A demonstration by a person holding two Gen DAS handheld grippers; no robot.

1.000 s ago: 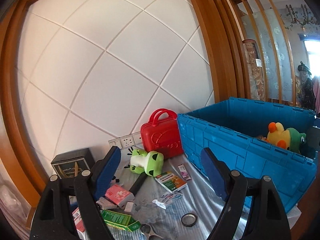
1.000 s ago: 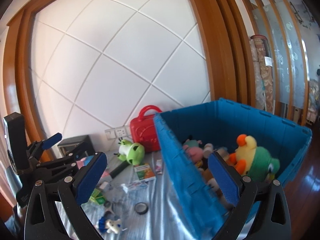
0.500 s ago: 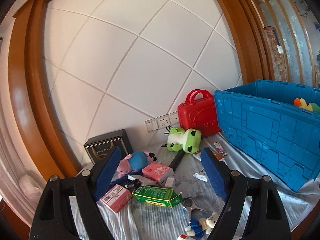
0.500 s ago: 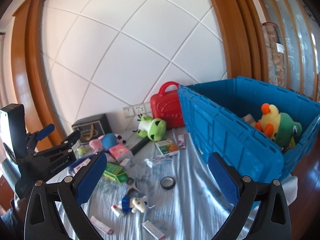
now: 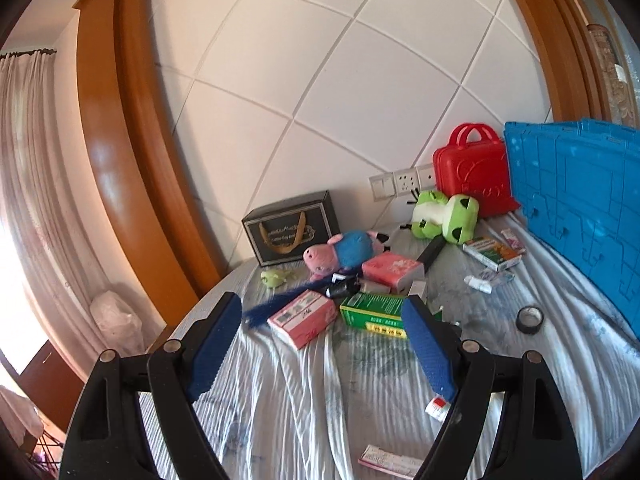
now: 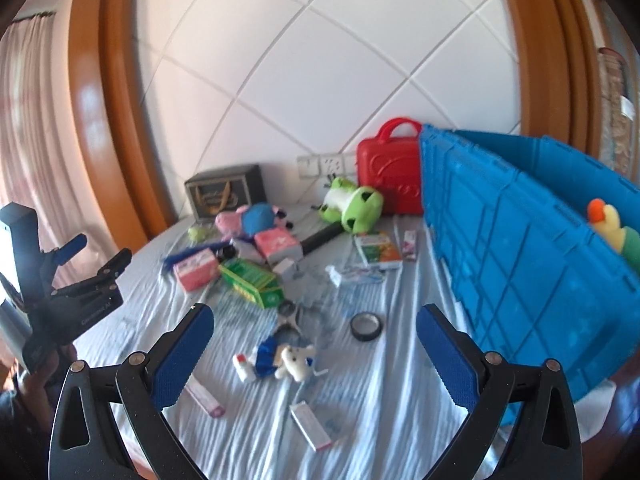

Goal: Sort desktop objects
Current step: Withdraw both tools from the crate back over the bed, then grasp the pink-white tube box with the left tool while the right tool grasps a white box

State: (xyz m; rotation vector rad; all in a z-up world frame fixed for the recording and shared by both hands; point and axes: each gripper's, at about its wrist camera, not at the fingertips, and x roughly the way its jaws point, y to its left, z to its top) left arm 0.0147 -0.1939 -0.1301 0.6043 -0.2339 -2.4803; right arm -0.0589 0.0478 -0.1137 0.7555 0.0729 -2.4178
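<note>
Both views have tipped down from the wall since a second ago, so the cluttered tabletop now fills the lower half and the blue bin has slid to the right edge.

From the left wrist, the left tool point(image 5: 320, 344) hangs open and empty over the near left of the cloth. Straight ahead between its fingers lies a pink box point(image 5: 303, 317), with a green box point(image 5: 374, 310) just right of it, its long side running left to right across the tool's line. The blue bin point(image 5: 576, 208) stands far right, well apart.

From the right wrist, the right tool point(image 6: 314, 356) is also open with nothing in it. A small white-and-blue toy point(image 6: 284, 360) lies just ahead between its fingers, a roll of black tape point(image 6: 366, 326) a little farther right. The blue bin point(image 6: 520, 264) rises immediately to the right, so this hand looks the nearer one for dropping things in.
</note>
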